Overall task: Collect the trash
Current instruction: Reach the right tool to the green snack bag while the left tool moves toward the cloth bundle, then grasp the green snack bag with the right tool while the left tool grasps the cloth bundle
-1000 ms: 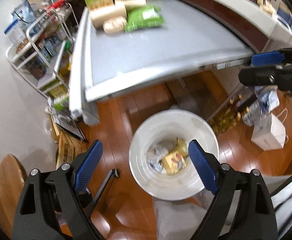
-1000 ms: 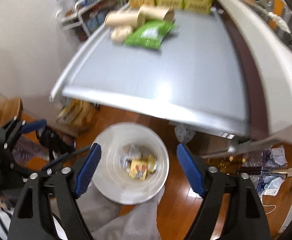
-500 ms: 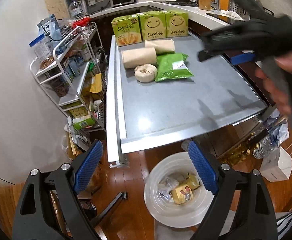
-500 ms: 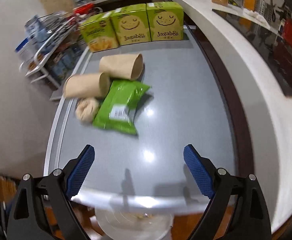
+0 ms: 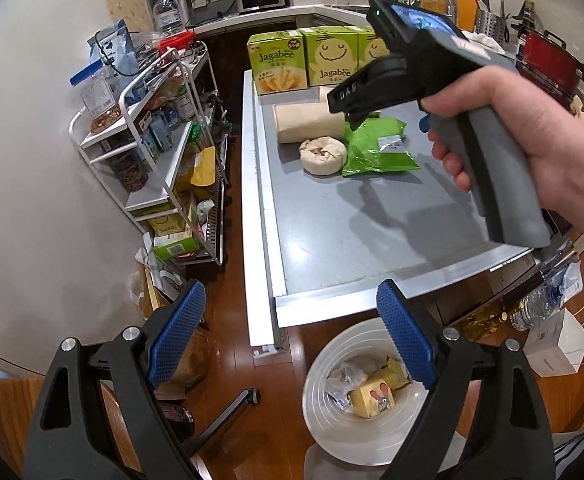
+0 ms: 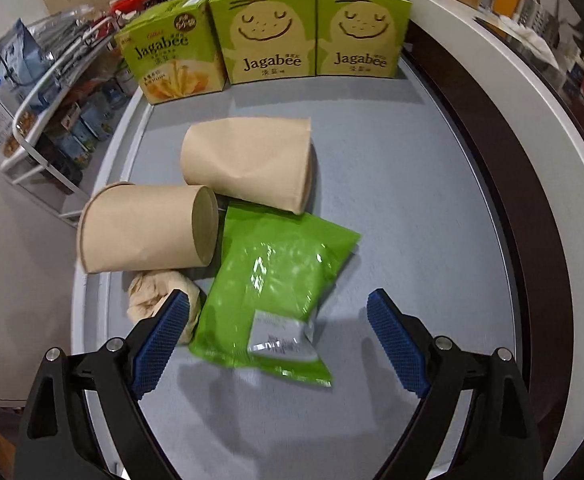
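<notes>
A grey table [image 6: 391, 184] with a silvery-white rim. Along its far edge stand three lime-green Jagabee boxes [image 6: 272, 32] printed with brown lettering and smiling faces. Two plain tan paper cups [image 6: 248, 160] and a beige crumpled wad [image 6: 152, 296] lie toward the left edge beside a glossy bright green bag [image 6: 276, 280] bearing a white label. Gripper pads [image 6: 160, 340] are textured blue on black.

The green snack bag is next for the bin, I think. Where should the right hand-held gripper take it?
Probably from above, across the green snack bag's puffy middle, where it is narrow enough. It lies flat on the grey table, so its edges offer little. The open right hand-held gripper straddles its near end.
</notes>
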A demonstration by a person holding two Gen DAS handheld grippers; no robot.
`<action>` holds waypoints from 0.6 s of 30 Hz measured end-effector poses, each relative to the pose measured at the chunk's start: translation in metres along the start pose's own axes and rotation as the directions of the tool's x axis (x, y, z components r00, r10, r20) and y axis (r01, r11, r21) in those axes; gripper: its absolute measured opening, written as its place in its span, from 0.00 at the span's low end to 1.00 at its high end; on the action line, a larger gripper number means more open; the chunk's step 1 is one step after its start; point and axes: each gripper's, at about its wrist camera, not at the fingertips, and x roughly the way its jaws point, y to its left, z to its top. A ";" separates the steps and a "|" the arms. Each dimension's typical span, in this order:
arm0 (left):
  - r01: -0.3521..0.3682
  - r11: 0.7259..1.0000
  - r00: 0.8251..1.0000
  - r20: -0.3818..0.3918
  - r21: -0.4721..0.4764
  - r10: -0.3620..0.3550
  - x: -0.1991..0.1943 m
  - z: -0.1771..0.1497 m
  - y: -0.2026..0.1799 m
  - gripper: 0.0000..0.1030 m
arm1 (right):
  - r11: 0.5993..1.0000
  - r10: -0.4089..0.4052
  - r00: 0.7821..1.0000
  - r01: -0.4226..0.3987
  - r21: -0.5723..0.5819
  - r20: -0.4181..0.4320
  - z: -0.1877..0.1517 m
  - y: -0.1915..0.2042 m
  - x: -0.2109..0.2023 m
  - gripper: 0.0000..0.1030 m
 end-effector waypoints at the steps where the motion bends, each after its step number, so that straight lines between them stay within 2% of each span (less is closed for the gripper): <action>1: 0.003 1.000 1.000 -0.002 -0.004 -0.003 0.002 0.002 0.002 0.86 | 1.000 -0.007 1.000 0.007 -0.005 -0.007 0.001 0.002 0.004 0.85; 2: 0.004 1.000 1.000 -0.002 -0.005 -0.004 0.004 0.003 0.003 0.86 | 1.000 -0.011 1.000 0.011 -0.009 -0.013 0.003 0.002 0.007 0.85; 6: 0.008 1.000 1.000 -0.003 0.007 -0.008 0.010 0.010 0.005 0.86 | 0.998 -0.021 0.999 0.018 -0.054 -0.050 0.008 0.002 0.024 0.70; 10: 0.021 0.999 1.000 -0.010 0.028 -0.020 0.022 0.019 0.004 0.86 | 0.995 -0.001 1.000 -0.002 -0.104 -0.028 0.007 -0.005 0.020 0.62; 15: 0.059 0.997 0.998 -0.029 0.059 -0.057 0.044 0.035 -0.003 0.86 | 0.991 0.017 0.998 -0.024 -0.132 -0.054 -0.010 -0.036 0.010 0.62; 18: 0.075 0.994 0.996 -0.044 0.080 -0.072 0.063 0.049 -0.009 0.86 | 0.994 0.015 0.997 -0.023 -0.107 -0.078 -0.025 -0.067 0.000 0.62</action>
